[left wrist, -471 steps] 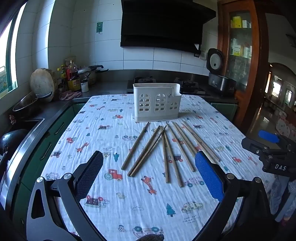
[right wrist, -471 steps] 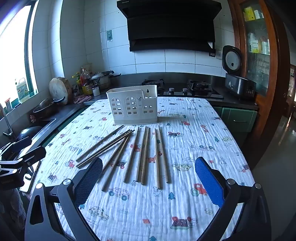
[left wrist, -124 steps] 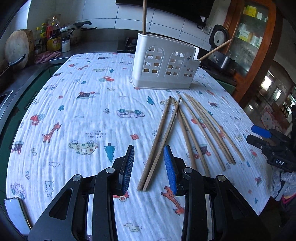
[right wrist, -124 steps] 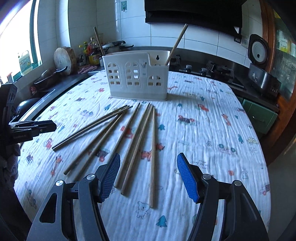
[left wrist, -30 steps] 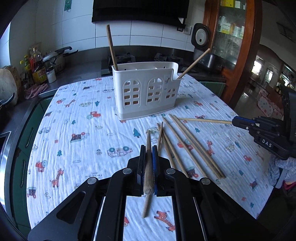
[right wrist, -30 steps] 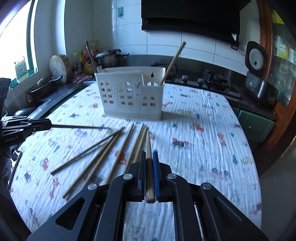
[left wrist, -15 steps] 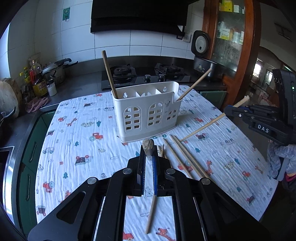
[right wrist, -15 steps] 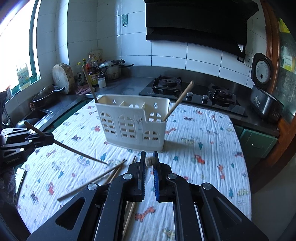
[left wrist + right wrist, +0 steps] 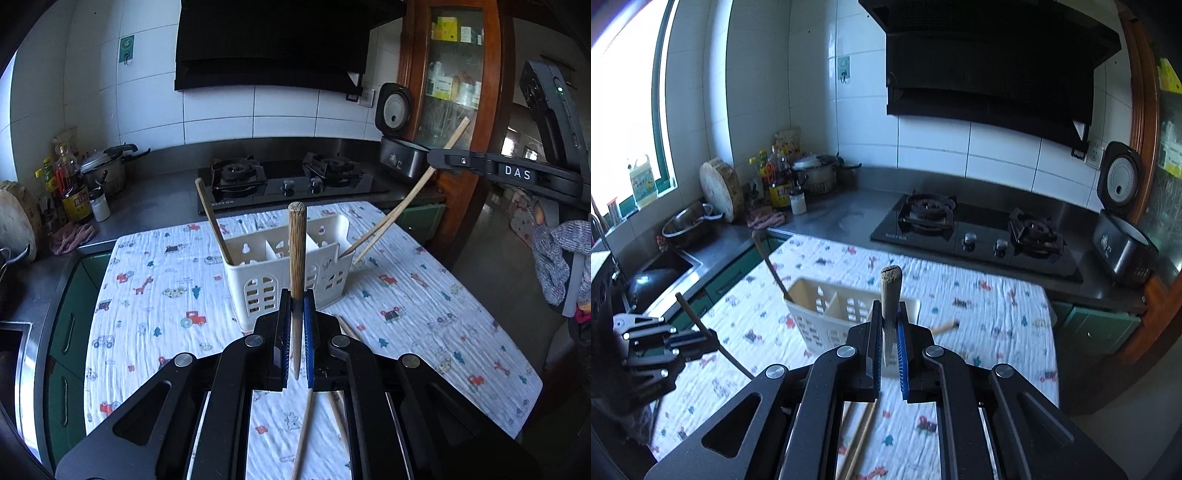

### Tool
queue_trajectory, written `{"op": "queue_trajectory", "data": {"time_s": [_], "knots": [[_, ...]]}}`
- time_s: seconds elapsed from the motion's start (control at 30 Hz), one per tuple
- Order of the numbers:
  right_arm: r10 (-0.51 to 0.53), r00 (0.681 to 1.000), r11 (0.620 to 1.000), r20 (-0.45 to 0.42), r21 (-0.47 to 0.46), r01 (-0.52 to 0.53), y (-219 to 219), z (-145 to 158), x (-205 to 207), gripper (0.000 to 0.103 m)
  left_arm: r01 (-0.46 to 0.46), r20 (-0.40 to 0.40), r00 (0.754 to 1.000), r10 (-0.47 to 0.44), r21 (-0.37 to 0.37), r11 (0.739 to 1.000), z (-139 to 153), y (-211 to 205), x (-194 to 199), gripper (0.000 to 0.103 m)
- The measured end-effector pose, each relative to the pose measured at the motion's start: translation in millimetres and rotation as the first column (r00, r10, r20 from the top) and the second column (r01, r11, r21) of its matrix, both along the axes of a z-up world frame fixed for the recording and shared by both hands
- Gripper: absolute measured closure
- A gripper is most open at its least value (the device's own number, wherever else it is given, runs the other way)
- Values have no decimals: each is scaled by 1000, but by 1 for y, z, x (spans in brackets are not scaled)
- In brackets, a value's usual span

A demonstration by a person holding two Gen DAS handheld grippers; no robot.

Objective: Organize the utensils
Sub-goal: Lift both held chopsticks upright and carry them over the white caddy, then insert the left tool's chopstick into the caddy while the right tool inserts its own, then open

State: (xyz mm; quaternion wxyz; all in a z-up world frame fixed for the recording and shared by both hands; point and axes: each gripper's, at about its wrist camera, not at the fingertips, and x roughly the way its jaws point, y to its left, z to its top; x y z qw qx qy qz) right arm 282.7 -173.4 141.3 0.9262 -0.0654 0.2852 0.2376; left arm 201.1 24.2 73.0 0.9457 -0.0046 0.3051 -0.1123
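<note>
A white utensil caddy (image 9: 284,269) stands on the patterned tablecloth (image 9: 147,295); it also shows in the right wrist view (image 9: 827,314). One chopstick (image 9: 214,221) leans in its left end and another (image 9: 349,252) in its right end. My left gripper (image 9: 296,332) is shut on a wooden chopstick (image 9: 296,254), held upright above the cloth in front of the caddy. My right gripper (image 9: 888,339) is shut on a chopstick (image 9: 890,291), held steeply above the caddy's right end; that stick (image 9: 410,195) slants down beside the caddy in the left wrist view.
Loose chopsticks (image 9: 304,432) lie on the cloth under my grippers. A gas hob (image 9: 975,229), a rice cooker (image 9: 1119,229), bottles and a pot (image 9: 812,177) sit on the counter behind. A sink (image 9: 665,266) is at the left.
Both grippers have risen and moved toward the caddy with their chopsticks, which now stand steeper. The right gripper's chopstick has lifted off the cloth beside the caddy's right end.
</note>
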Motion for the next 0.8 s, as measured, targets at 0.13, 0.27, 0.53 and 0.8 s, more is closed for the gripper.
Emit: {"op": "queue_trajectory", "data": {"time_s": [0.13, 0.27, 0.53, 0.8], "knots": [[-14, 1000, 1000, 13, 13, 14, 2, 17, 15, 96, -1, 55, 998, 1, 0, 1000, 28, 0, 6, 97], [-11, 1000, 1000, 3, -13, 11, 12, 13, 28, 96, -13, 117, 993, 12, 4, 1000, 59, 0, 18, 98], [13, 999, 999, -47, -37, -15, 27, -18, 44, 96, -98, 222, 971, 91, 20, 995, 88, 3, 53, 97], [17, 997, 998, -81, -59, -22, 29, -40, 55, 96, -142, 176, 974, 142, -10, 990, 60, 13, 86, 98]]}}
